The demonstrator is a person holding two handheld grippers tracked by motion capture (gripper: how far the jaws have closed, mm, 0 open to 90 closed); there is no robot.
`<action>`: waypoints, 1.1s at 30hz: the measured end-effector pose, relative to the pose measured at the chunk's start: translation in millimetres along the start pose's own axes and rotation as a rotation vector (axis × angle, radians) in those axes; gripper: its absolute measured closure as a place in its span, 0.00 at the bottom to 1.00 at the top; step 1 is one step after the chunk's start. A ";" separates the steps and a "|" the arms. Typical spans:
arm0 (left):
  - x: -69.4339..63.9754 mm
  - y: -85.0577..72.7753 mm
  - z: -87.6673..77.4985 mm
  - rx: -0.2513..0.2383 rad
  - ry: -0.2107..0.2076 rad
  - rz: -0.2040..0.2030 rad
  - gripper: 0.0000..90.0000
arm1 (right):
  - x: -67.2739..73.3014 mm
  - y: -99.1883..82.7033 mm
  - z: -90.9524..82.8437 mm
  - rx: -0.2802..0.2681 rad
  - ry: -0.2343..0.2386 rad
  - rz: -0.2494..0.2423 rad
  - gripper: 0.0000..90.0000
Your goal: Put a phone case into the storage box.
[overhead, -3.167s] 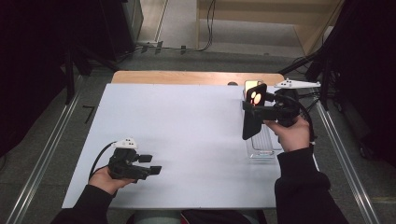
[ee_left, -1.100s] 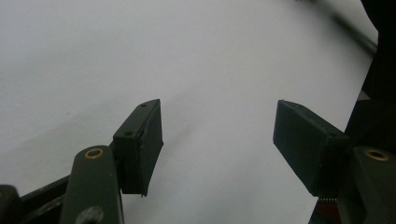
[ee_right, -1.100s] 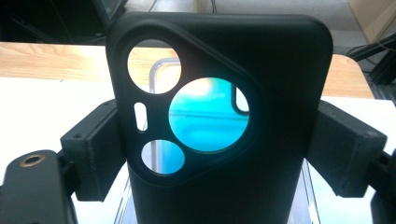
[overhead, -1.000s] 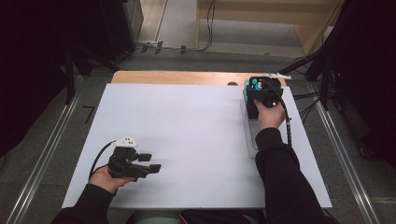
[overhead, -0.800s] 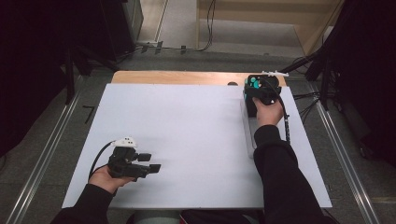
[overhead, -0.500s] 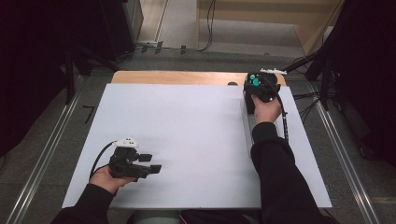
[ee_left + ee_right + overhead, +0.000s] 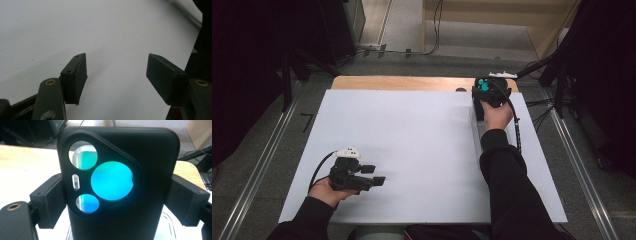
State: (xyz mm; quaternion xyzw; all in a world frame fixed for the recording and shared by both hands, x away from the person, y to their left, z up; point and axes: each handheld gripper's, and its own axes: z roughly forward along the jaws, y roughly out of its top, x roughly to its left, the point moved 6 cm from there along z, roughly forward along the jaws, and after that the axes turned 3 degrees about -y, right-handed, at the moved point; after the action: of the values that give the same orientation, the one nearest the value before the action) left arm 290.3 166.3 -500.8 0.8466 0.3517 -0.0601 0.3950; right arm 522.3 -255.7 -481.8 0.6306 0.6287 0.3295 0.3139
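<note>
A black phone case (image 7: 150, 170) with a three-hole camera cutout stands upright between the jaws of my right gripper (image 7: 118, 195), which is shut on its two long sides. Teal shows through the cutouts (image 7: 111, 181). In the high view the right gripper (image 7: 488, 95) holds the phone case (image 7: 482, 102) at the far right of the white mat (image 7: 412, 140), near its back edge. My left gripper (image 7: 374, 175) rests low at the front left of the mat. Its jaws stand wide apart over bare white surface, left gripper (image 7: 117, 67) open and holding nothing.
A clear tray's edge (image 7: 473, 135) shows beside the right forearm. A wooden table strip (image 7: 412, 82) runs behind the mat. Cables (image 7: 542, 107) lie off the right edge, and metal rails (image 7: 257, 175) flank the table.
The right hand has carried the phone case from mid-right toward the table's back edge, turning its camera cutouts upward. The left gripper has stayed still.
</note>
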 end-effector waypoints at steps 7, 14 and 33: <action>-0.9 1.4 0.1 -0.004 -0.004 0.004 0.37 | 0.7 -2.1 1.4 0.011 0.042 0.011 0.01; -0.7 2.3 0.4 -0.010 -0.003 0.001 0.37 | -1.0 -2.8 -1.4 0.016 0.059 0.001 0.00; -1.1 6.1 3.1 -0.004 -0.008 0.010 0.37 | -4.3 3.9 -16.8 -0.003 0.090 0.010 0.00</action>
State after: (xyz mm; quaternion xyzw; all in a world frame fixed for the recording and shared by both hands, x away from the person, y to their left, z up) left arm 293.9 160.8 -498.7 0.8474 0.3459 -0.0607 0.3982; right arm 511.0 -260.3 -468.9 0.6181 0.6384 0.3598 0.2846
